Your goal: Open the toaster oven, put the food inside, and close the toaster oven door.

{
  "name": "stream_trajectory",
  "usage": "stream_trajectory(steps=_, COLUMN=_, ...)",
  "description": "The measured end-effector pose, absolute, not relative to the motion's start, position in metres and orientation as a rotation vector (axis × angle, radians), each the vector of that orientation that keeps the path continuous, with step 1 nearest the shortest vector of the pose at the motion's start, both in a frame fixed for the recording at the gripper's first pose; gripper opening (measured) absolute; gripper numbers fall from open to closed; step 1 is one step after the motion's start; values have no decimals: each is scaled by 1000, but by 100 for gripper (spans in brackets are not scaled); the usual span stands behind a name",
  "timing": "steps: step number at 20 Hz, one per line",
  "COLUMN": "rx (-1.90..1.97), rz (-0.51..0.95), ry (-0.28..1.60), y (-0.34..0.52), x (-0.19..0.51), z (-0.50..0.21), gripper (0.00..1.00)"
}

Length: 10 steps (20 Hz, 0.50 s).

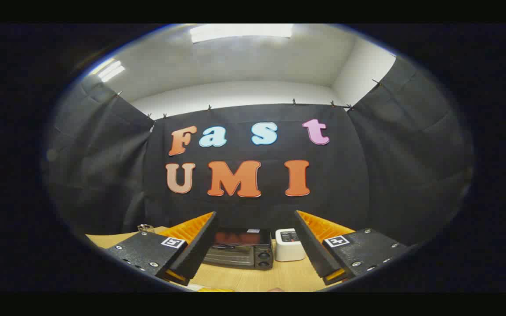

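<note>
Gripper view: looks forward along the two fingers, over a tabletop toward the cloth wall of the booth.
Gripper [255,239]: its fingers stand wide apart with nothing held between them; the left finger [193,245] and the right finger [312,245] both hang above the table and touch nothing.
Finger markers: each finger body carries a small square black-and-white tag on top; the pattern is a code, not readable writing.
Nearest things: at the very base of the fingers, a sliver of something yellow [213,289] lies on the table, too cut off to identify; it may be the food, but I cannot tell.
Table [257,276]: light wood-grain top, running under and ahead of the fingers.
Toaster oven [240,249]: ahead of the fingers, seen in the gap between them and nearer the left finger, sitting on the table; dark body, two round knobs stacked at its right end, door closed. The glass is dark with a reddish reflection, so whatever is inside cannot be made out.
White box-shaped appliance [289,245]: just beside the oven on its right, close to the right finger's inner edge; a dark panel on top bears small print, too small to read.
Small metal object [146,228]: beyond the left finger, on the table's far edge; unclear what it is.
Cloth wall [103,175]: black, beyond everything, clipped along its top edge.
</note>
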<state>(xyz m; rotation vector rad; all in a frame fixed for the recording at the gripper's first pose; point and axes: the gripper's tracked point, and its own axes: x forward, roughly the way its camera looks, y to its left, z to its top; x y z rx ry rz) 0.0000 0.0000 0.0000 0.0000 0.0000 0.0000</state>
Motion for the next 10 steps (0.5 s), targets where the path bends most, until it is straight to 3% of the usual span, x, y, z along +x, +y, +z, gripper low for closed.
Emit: stream_trajectory(steps=10, rx=-3, rz=30, ry=26, y=11, x=-4, z=-11, gripper=99)
